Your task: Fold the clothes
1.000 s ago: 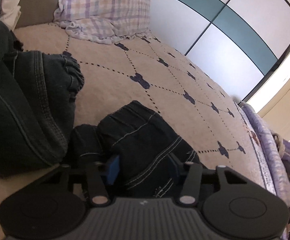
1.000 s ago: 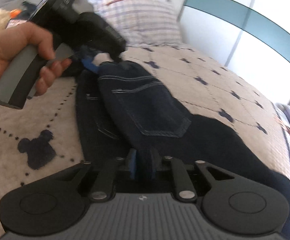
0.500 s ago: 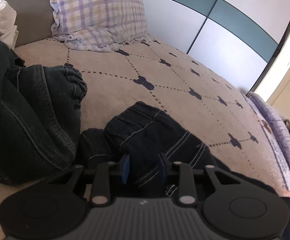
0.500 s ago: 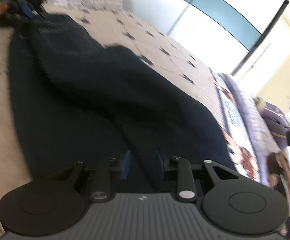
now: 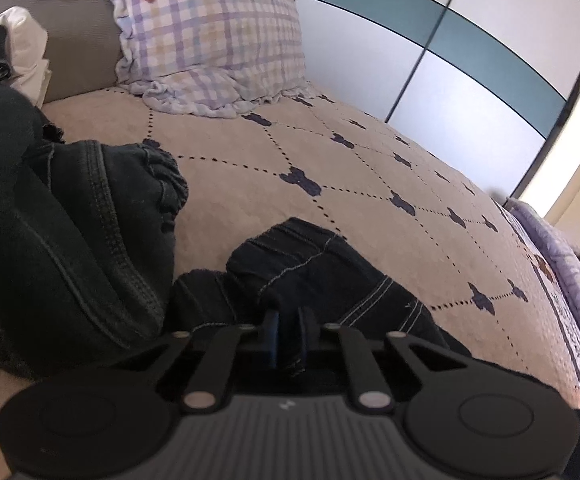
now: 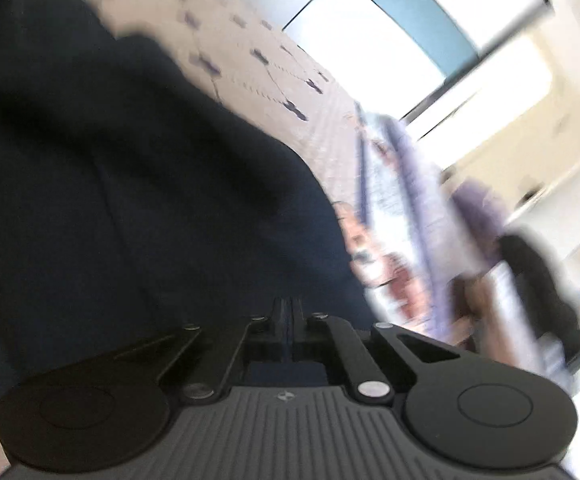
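Here the left gripper (image 5: 288,322) is pinching a fold of the dark jeans (image 5: 322,276) between its blue pads (image 5: 270,330), close to the bed (image 5: 370,200). The jeans lie bunched on the beige cover, and a second pile of dark denim (image 5: 69,240) sits just beside them on the left. A checked pillow (image 5: 209,48) leans at the head of the bed. In the right wrist view, which is much blurred, the right gripper (image 6: 288,322) has its fingers pressed almost together on the jeans (image 6: 129,160), whose cloth fills most of the view.
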The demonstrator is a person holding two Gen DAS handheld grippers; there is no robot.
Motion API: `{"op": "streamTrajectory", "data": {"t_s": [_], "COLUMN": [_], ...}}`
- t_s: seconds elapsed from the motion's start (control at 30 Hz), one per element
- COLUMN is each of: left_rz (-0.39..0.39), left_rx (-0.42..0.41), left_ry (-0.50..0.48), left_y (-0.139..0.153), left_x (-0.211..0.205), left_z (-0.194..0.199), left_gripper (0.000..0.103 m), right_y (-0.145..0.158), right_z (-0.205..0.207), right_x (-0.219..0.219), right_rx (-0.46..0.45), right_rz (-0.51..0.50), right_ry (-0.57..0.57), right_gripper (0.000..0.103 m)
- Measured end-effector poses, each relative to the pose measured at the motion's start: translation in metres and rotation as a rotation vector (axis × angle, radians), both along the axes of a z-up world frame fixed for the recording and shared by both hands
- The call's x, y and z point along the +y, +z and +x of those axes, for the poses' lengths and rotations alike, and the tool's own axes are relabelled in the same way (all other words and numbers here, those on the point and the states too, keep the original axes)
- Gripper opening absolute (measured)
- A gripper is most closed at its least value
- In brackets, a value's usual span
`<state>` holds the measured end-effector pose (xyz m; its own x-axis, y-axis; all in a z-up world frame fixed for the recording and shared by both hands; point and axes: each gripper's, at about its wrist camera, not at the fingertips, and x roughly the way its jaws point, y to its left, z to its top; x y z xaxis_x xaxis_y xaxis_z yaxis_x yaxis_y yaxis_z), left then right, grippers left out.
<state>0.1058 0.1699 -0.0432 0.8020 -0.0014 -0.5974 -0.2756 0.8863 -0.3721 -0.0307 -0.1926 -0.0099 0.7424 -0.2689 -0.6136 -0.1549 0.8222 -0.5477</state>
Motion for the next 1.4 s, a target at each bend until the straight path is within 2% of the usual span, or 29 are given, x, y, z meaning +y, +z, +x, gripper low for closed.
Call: {"op": "streamTrajectory", "data": {"t_s": [0.03,0.1,0.2,0.3,0.5,0.6,0.7,0.93,1.07,1.2,1.4], "left_rz": [-0.002,0.000,0.003,-0.001,0.035,0.051,0.027,0.009,0.002,-0.024,-0.064], "left_rx": [0.002,0.002,0.002,0.006,-0.001,-0.014,-0.020,-0.041,-0.032,-0.024,-0.012], "left_ry": [0.005,0.008,0.007,0.003,-0.021,-0.045,-0.051,-0.066,-0.072,-0.063,-0.049], "left_y": [0.000,0.000,0.001,-0.001,-0.001,0.003,0.010,0.032,0.030,0.022,0.010], "left_x": [-0.001,-0.002,-0.002,0.000,-0.002,-0.001,0.007,0.020,0.029,0.037,0.050], "left_z": [-0.001,-0.002,-0.004,-0.004,-0.003,-0.004,-0.004,-0.008,-0.011,-0.018,-0.028], "left_gripper": [0.010,0.010,0.011,0.011,0.009,0.006,0.005,0.005,0.005,0.005,0.000], "right_y": [0.000,-0.008,-0.026,-0.048,-0.074,-0.079,-0.066,0.006,0.026,0.021,-0.008], "right_z": [-0.004,-0.013,-0.019,-0.018,0.004,0.012,0.010,-0.007,-0.035,-0.061,-0.101], "right_x": [0.000,0.005,0.013,0.022,0.037,0.038,0.034,-0.002,-0.005,0.002,0.022], "right_rx": [0.010,0.023,0.056,0.072,0.015,0.004,-0.031,-0.156,-0.181,-0.155,-0.042], "right_rz": [0.023,0.004,-0.021,-0.088,-0.308,-0.381,-0.415,-0.372,-0.386,-0.422,-0.462], "right_ry": [0.014,0.044,0.077,0.098,0.134,0.132,0.125,0.041,0.072,0.170,0.264], "right_gripper": [0.014,0.022,0.026,0.030,0.030,0.016,0.012,0.009,0.009,0.009,0.009]}}
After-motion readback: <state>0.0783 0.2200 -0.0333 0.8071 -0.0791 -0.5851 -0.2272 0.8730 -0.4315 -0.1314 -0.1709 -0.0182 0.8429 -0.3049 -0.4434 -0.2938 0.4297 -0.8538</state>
